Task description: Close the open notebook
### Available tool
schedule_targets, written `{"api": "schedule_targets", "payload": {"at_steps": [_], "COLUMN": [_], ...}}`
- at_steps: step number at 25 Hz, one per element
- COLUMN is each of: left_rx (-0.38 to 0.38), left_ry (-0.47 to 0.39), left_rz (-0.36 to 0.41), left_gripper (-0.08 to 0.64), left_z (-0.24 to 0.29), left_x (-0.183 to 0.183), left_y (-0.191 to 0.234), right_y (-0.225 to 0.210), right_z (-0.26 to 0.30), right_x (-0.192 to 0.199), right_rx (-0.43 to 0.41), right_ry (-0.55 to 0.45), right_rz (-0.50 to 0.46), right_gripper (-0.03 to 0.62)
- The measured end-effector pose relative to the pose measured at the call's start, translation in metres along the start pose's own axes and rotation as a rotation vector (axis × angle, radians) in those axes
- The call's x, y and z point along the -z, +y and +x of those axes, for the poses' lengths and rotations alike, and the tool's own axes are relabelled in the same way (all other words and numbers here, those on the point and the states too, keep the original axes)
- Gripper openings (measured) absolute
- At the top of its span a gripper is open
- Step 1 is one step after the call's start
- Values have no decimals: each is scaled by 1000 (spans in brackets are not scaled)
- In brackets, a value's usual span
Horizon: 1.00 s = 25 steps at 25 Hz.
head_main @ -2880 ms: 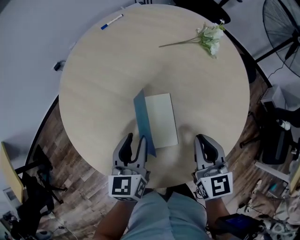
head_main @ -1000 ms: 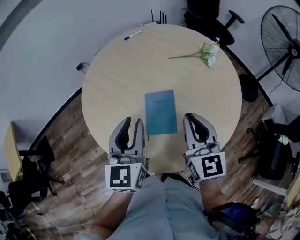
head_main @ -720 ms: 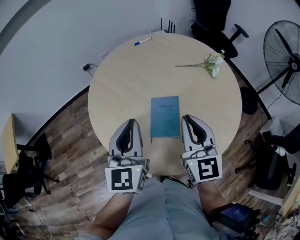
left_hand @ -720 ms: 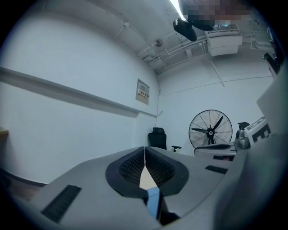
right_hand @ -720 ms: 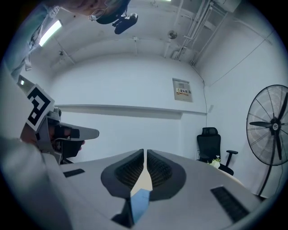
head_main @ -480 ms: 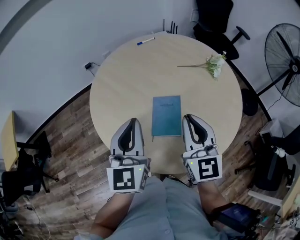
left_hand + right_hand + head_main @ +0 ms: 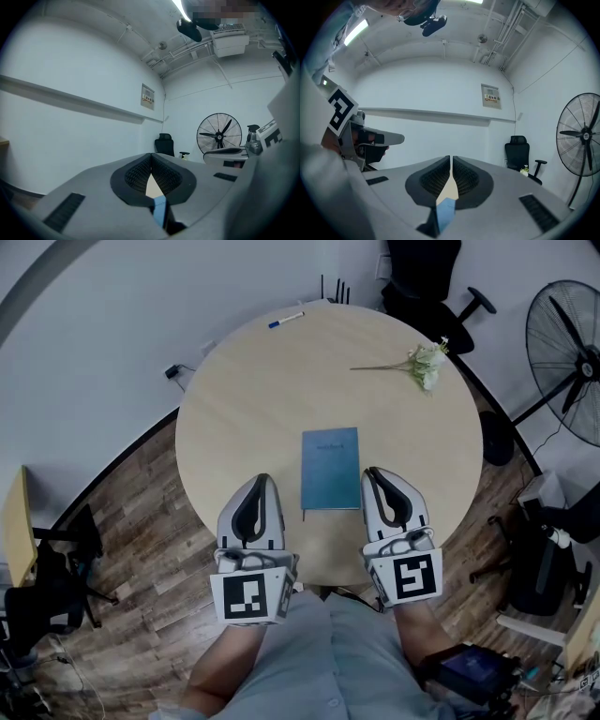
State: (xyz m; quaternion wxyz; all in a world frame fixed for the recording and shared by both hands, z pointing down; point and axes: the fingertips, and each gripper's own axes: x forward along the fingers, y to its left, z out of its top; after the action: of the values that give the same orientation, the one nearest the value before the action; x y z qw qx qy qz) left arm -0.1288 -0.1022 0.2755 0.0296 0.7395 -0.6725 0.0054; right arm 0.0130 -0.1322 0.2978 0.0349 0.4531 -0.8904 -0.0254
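The blue notebook (image 7: 330,469) lies closed and flat on the round wooden table (image 7: 244,399), cover up. My left gripper (image 7: 263,481) hovers just left of its near end, jaws shut and empty. My right gripper (image 7: 371,472) hovers just right of it, also shut and holding nothing. Neither touches the book. In the left gripper view the left gripper (image 7: 151,155) has its pads meeting, with a sliver of the notebook (image 7: 159,213) below them. The right gripper view shows the right gripper (image 7: 451,158) with pads together above the notebook (image 7: 444,211).
A sprig of white flowers (image 7: 419,362) lies at the table's far right and a blue-capped pen (image 7: 286,321) at its far edge. A black office chair (image 7: 427,277) and a standing fan (image 7: 572,334) stand beyond the table. The table's near edge runs under both grippers.
The notebook's cover, held upright by the left gripper at first, now lies flat and closed. The left jaws have shut. In the last half second nothing moved.
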Motion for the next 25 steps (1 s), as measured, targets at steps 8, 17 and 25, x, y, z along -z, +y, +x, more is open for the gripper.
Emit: {"api": "schedule_targets", "payload": {"at_steps": [8, 17, 25], "left_rx": [9, 9, 20], "left_ry": [6, 17, 1], "left_rz": [6, 4, 6], "left_gripper": [20, 20, 20], "left_z": [2, 0, 2], "left_x": [2, 6, 1], "left_y": [-4, -4, -7], "right_y": [-1, 0, 0], "right_z": [1, 0, 0], "right_x": [-7, -3, -3], "right_rx": [11, 10, 12], "right_ry": [-44, -34, -36], "right_rz": [10, 10, 8], "right_gripper": [49, 49, 49]}}
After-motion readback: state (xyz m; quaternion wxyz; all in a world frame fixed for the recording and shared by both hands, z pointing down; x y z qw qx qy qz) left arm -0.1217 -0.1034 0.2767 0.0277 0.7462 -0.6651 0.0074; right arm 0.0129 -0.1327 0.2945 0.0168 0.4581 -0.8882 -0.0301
